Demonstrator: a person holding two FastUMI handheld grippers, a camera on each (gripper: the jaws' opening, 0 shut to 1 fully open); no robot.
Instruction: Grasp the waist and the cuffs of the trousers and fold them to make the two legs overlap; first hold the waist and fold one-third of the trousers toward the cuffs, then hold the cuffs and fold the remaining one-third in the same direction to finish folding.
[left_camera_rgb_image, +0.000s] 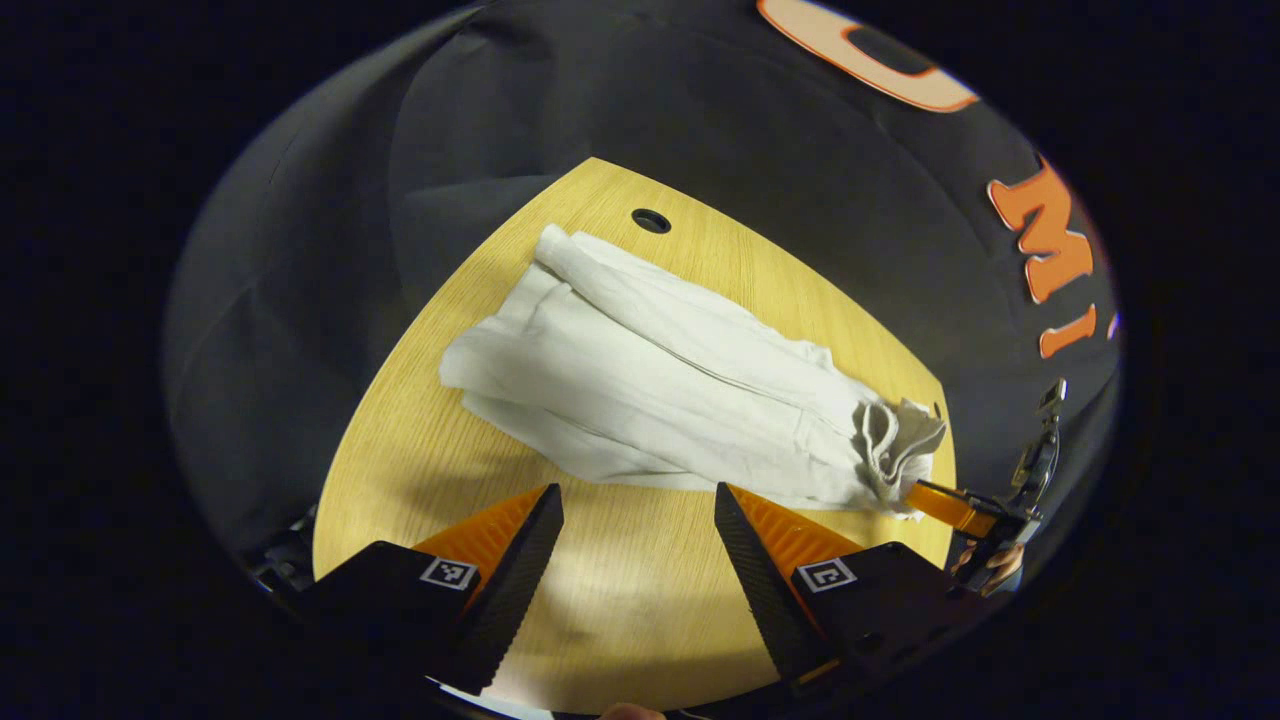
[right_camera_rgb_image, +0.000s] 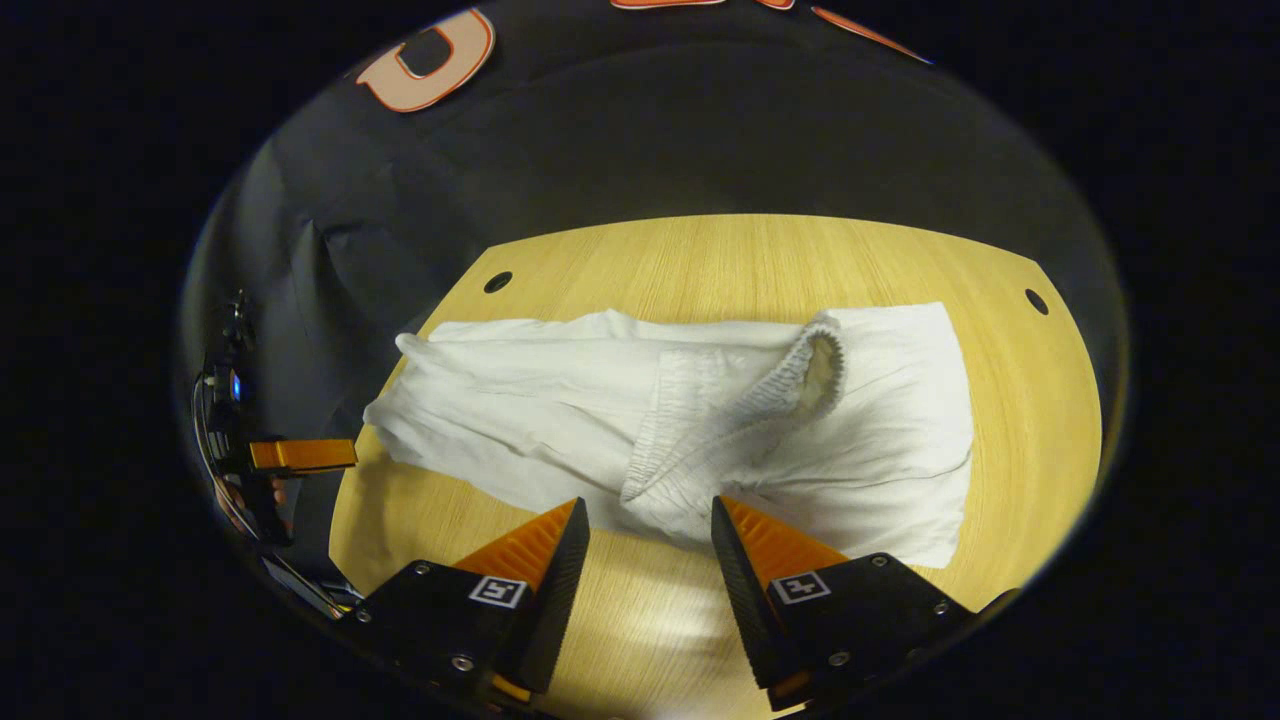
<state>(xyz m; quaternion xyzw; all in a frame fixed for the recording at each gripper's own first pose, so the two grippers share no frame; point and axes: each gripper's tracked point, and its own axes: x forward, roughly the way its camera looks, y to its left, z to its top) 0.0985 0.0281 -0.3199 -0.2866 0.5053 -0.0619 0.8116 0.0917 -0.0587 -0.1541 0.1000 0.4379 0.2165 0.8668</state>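
Right gripper view showed both tongs (right_camera_rgb_image: 648, 540) spread, empty, near the white trousers' (right_camera_rgb_image: 560, 400) elastic waistband (right_camera_rgb_image: 740, 410); pinching one layer might undo the overlap

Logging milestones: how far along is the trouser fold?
Done: trousers lie lengthwise on the table, legs apparently overlapped, waistband flopped back over them. In hand: nothing; left gripper and right gripper are open, short of the cloth. Left: tidy waist third, then the cuff fold.
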